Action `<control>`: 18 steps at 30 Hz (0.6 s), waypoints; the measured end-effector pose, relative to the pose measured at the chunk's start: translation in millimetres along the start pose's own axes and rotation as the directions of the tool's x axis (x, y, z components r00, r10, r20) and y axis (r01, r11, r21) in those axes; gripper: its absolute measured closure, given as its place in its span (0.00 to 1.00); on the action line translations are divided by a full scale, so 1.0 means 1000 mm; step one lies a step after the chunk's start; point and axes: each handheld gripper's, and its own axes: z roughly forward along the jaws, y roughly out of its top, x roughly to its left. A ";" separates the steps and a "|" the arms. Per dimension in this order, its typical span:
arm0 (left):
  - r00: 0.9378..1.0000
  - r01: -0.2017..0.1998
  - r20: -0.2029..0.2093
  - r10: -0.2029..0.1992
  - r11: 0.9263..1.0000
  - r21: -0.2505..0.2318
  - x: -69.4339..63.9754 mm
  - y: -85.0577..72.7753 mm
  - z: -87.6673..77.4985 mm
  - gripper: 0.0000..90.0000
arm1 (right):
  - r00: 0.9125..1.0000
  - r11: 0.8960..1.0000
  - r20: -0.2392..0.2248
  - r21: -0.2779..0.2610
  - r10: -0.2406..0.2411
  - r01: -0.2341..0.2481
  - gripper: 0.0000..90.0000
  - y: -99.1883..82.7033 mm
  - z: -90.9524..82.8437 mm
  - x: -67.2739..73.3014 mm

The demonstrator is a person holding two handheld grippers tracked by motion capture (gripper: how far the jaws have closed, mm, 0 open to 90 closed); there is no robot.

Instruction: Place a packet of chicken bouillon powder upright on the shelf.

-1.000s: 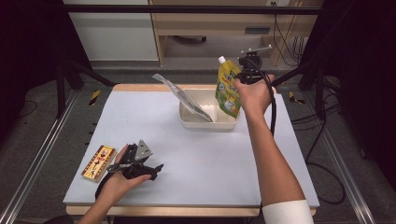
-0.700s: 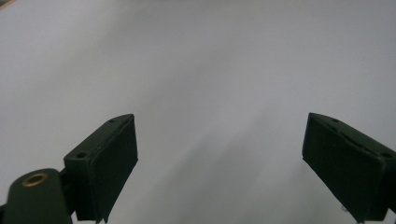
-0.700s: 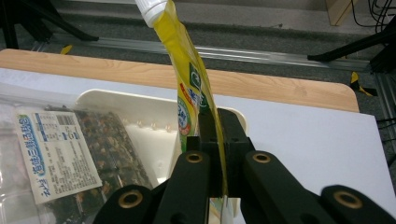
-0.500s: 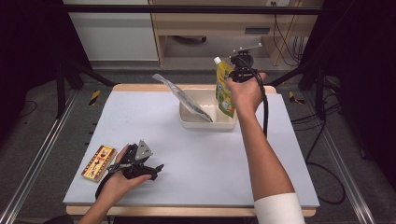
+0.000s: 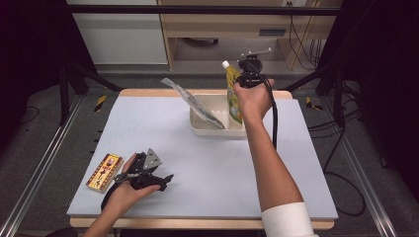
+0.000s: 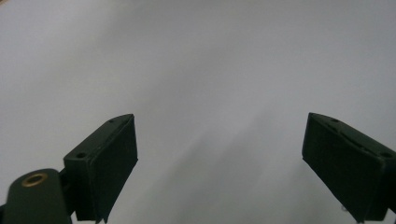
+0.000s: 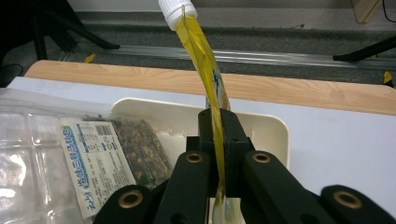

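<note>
Yellow spouted pouch (image 7: 205, 84) is pinched upright between the right gripper (image 7: 218, 140) fingers, directly above the cream tray (image 5: 197, 129), not yet released. Clear packet (image 5: 195, 103) already leans inside. Left gripper (image 5: 148, 175) rests on the worktop (image 5: 207, 173), fingers wide, empty; the small box (image 5: 104, 171) beside it remains outstanding.

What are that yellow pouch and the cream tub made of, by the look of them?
The yellow pouch looks like thin glossy plastic film: it bends and creases where the right claw pinches it. The cream tub seems matte moulded plastic, with rounded corners.
</note>
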 end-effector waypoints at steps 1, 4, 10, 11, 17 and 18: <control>1.000 -0.005 0.001 0.005 1.000 0.005 0.000 0.000 0.000 0.11 | 1.000 1.000 -0.003 -0.001 -0.002 0.002 1.00 -0.001 0.001 0.000; 1.000 -0.001 -0.002 0.001 1.000 -0.002 0.001 0.000 -0.001 0.11 | 1.000 1.000 -0.010 -0.002 0.016 -0.016 1.00 -0.002 0.001 0.001; 1.000 0.008 0.002 -0.008 1.000 -0.009 0.001 0.000 0.000 0.11 | 1.000 1.000 -0.018 -0.012 0.025 -0.025 1.00 -0.007 0.005 -0.002; 1.000 0.006 -0.001 -0.006 1.000 -0.009 0.001 0.000 0.000 0.11 | 1.000 1.000 -0.020 -0.019 0.022 -0.022 1.00 -0.009 0.006 -0.003; 1.000 0.000 0.001 0.000 1.000 -0.005 0.000 0.000 0.000 0.11 | 0.999 0.999 -0.037 -0.037 0.032 -0.033 1.00 -0.020 0.012 -0.009; 1.000 0.000 0.001 0.000 1.000 -0.005 0.000 0.000 0.000 0.11 | 0.999 0.999 -0.035 -0.041 0.028 -0.030 1.00 -0.022 0.013 -0.011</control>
